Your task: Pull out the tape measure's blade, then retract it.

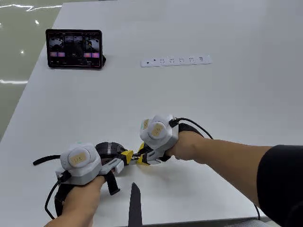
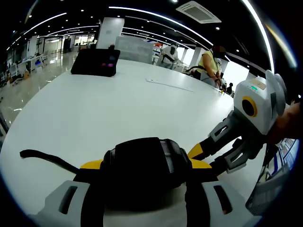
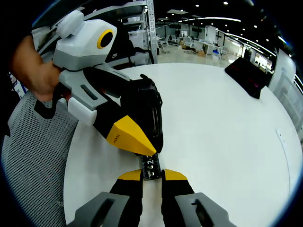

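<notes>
left gripper clamps tape measure — right gripper jaws pinch blade.

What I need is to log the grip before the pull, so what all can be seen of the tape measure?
The tape measure is a rounded black case, plastic by its look, on the white table near its front edge, clamped between the left gripper's yellow-tipped jaws. A black strap trails from it over the table. A short stub of dark blade with pale numerals sticks out, pinched by the right gripper.
</notes>
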Tool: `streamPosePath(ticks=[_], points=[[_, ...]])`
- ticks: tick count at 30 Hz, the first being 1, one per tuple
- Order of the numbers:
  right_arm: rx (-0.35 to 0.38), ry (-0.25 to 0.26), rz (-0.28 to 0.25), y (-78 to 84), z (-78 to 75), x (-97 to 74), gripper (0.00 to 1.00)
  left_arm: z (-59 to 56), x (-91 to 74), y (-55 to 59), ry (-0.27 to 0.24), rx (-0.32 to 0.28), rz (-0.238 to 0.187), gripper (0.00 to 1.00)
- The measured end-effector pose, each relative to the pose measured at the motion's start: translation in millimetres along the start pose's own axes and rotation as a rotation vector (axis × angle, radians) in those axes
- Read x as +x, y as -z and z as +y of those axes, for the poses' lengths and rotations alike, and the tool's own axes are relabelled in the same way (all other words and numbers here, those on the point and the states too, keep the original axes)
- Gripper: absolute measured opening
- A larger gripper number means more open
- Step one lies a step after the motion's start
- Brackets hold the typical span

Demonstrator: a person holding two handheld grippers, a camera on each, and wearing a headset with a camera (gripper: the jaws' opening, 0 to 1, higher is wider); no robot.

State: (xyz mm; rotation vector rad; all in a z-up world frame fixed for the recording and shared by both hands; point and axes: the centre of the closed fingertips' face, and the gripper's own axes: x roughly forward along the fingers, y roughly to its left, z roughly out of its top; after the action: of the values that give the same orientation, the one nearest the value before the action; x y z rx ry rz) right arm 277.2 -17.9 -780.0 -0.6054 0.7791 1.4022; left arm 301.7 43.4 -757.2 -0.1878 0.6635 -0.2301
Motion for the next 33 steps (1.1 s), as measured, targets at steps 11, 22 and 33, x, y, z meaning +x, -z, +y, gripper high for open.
streamPosePath(ticks=[11,22,33], points=[[-0.004,-0.005,-0.012,-5.5,0.6,4.0,0.11,-0.1,-1.1,-0.2,0.000,-0.002,0.000,0.64],[0.017,-0.005,-0.022,-10.2,0.6,9.2,0.11,0.4,-0.8,0.1,0.001,-0.004,0.004,0.64],[0.032,-0.004,-0.031,-11.0,-0.2,10.0,0.12,0.9,-0.3,-0.2,-0.004,-0.004,0.003,0.65]])
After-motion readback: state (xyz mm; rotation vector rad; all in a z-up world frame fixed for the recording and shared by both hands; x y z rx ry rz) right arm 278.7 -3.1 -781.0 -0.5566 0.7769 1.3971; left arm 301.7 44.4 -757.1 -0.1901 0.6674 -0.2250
